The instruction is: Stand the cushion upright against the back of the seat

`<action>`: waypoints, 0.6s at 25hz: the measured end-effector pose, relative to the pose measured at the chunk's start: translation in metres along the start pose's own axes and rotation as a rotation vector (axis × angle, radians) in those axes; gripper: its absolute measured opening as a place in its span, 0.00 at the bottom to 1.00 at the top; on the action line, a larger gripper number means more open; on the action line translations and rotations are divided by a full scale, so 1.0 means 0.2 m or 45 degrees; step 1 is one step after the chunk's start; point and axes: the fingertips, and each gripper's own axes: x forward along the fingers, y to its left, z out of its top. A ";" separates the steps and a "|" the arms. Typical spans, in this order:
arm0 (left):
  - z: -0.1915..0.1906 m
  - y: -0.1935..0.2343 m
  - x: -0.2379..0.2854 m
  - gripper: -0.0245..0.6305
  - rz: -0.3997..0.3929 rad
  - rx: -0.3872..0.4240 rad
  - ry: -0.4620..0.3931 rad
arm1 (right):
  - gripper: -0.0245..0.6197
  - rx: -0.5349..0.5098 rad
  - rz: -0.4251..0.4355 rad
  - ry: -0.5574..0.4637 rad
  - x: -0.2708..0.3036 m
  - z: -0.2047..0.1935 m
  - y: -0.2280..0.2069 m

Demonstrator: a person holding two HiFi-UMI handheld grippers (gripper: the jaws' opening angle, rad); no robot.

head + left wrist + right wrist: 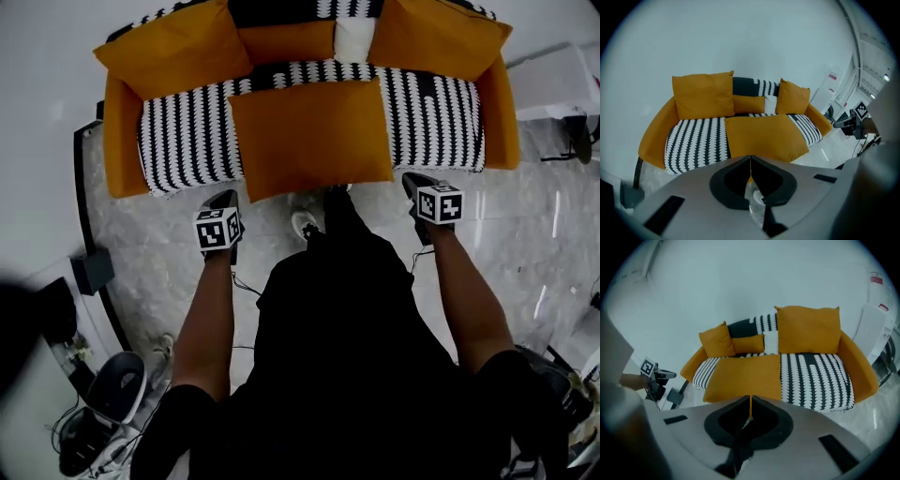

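Head view: my left gripper [223, 199] and right gripper [415, 183], both pinched shut and empty, hang short of the orange cushion [309, 136] lying flat on the striped sofa [187, 141].

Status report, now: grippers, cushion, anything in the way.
Left gripper shut, empty. Right gripper shut, empty. Cushion flat on seat, untouched. Small cushion propped behind it.

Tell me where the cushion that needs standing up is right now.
In the head view the flat orange cushion lies mid-seat on the striped sofa, front edge overhanging, in front of the small orange back cushion.
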 end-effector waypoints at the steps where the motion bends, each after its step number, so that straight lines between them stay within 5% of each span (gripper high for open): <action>1: -0.05 0.02 0.05 0.07 0.008 0.007 0.035 | 0.10 -0.012 -0.010 0.056 0.07 -0.05 -0.02; 10: -0.46 0.11 0.41 0.08 0.052 0.117 0.315 | 0.10 -0.202 -0.116 0.370 0.43 -0.43 -0.22; 15: -0.65 0.10 0.57 0.23 0.011 0.119 0.425 | 0.10 -0.332 -0.144 0.394 0.51 -0.52 -0.29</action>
